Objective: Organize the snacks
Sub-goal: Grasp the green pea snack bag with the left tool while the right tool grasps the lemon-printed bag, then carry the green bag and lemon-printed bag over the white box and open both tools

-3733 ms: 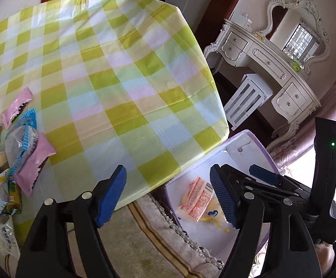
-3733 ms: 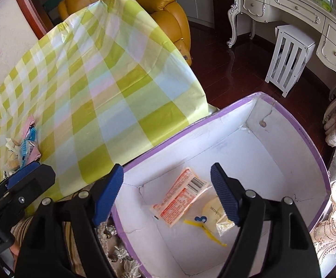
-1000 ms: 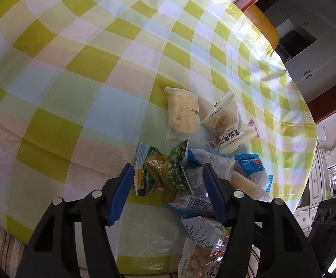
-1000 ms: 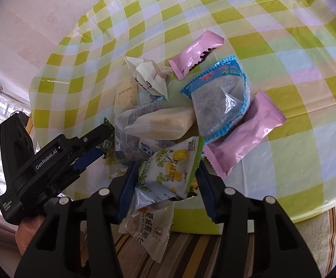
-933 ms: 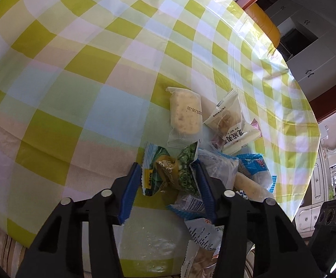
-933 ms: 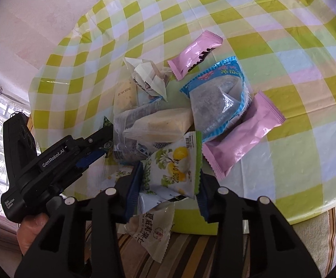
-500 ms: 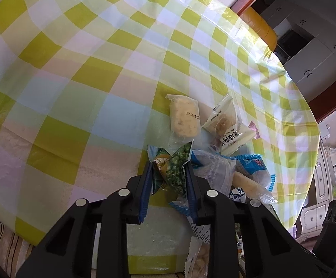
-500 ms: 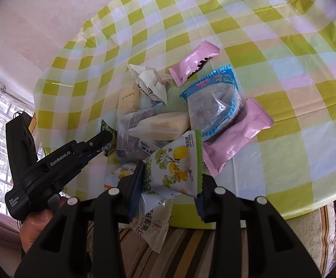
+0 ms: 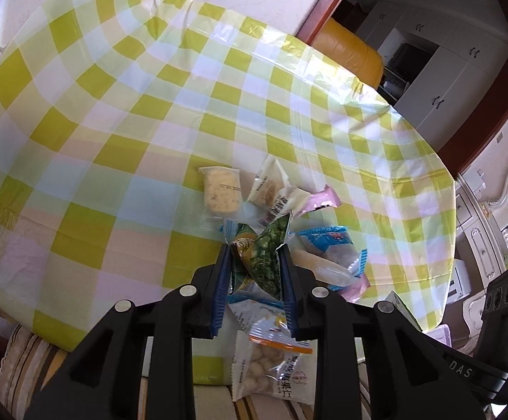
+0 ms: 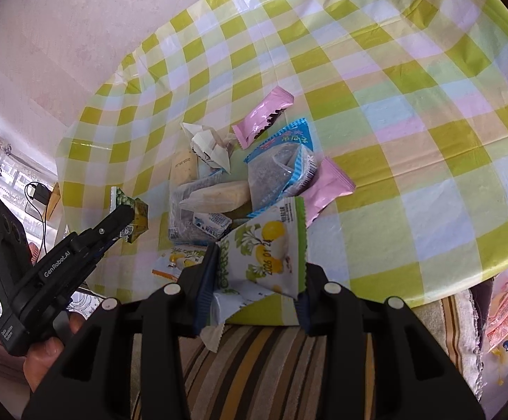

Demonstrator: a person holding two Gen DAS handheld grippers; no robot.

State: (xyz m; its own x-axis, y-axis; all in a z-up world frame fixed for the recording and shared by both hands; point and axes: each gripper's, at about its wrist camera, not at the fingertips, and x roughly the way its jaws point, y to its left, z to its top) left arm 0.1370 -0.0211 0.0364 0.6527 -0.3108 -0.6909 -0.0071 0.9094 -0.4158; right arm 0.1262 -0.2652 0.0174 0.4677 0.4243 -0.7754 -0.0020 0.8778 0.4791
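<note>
A heap of snack packets (image 10: 240, 182) lies near the front edge of the table with the yellow-green checked cloth (image 9: 121, 112). My left gripper (image 9: 254, 262) is shut on a green pea snack packet (image 9: 266, 245), held just above the heap. The right wrist view shows the same left gripper (image 10: 128, 215) and its green packet (image 10: 129, 206) at the left. My right gripper (image 10: 259, 262) is shut on a white and green packet with lemons (image 10: 271, 245), raised over the table's edge.
In the heap are two pink packets (image 10: 264, 112), a blue one (image 10: 282, 161) and a pale biscuit pack (image 9: 220, 192). A white and orange nut packet (image 9: 275, 364) hangs over the table edge. Below lies striped fabric (image 10: 254, 367). A box holding an orange packet (image 10: 506, 311) shows at the right.
Both grippers closed on their packets, the left on the green one, the right on the lemon one. Both then rose and drew back from the heap.
</note>
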